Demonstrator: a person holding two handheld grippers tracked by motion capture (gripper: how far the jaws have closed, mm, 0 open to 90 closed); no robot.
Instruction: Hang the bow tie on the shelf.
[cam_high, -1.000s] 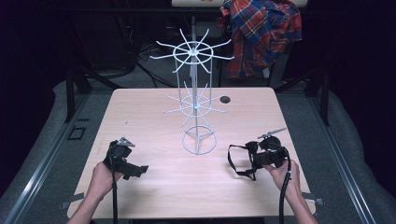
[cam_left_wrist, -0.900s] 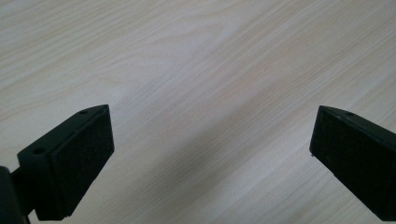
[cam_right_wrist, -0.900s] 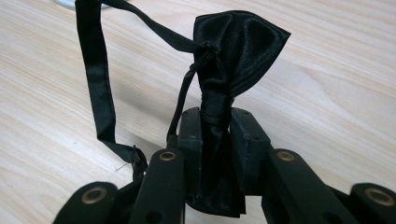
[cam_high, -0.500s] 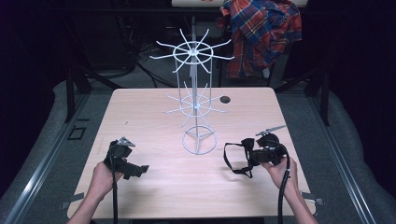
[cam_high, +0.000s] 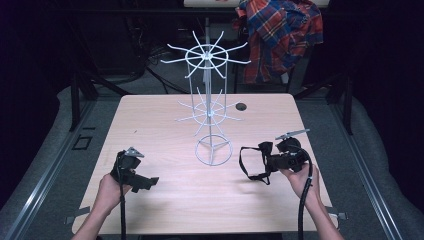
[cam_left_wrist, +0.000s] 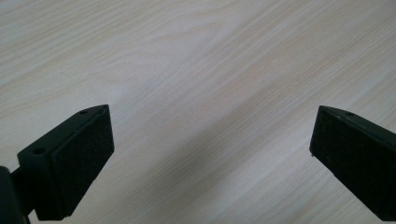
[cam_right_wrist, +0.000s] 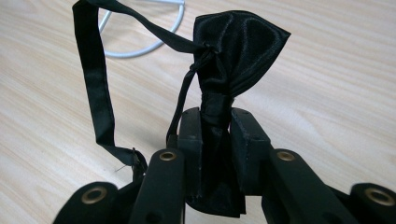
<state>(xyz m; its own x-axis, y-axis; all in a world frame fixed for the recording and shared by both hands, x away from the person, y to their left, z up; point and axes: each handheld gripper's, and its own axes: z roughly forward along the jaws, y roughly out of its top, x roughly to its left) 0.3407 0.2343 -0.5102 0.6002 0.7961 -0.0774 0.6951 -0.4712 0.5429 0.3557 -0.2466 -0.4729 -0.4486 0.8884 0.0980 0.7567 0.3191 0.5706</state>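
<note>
A black satin bow tie (cam_right_wrist: 233, 51) with a thin strap (cam_right_wrist: 95, 88) is pinched at its knot between the jaws of my right gripper (cam_right_wrist: 215, 135). In the high view the right gripper (cam_high: 272, 160) holds the bow tie (cam_high: 264, 148) just above the table, right of the rack's base ring, and the strap (cam_high: 250, 167) hangs in a loop. A white wire display rack (cam_high: 207, 107) with two tiers of radiating hooks stands at the table's middle. My left gripper (cam_high: 145, 182) is open at the near left, its pads (cam_left_wrist: 79, 158) wide apart over bare wood.
The light wooden table (cam_high: 165, 200) has a small dark round hole (cam_high: 241, 106) near its far edge. A plaid shirt (cam_high: 282, 37) hangs behind the table. Part of the rack's base ring (cam_right_wrist: 140, 44) shows beyond the bow tie.
My right gripper has carried the bow tie a little leftward, toward the rack's base. The left gripper has stayed put.
</note>
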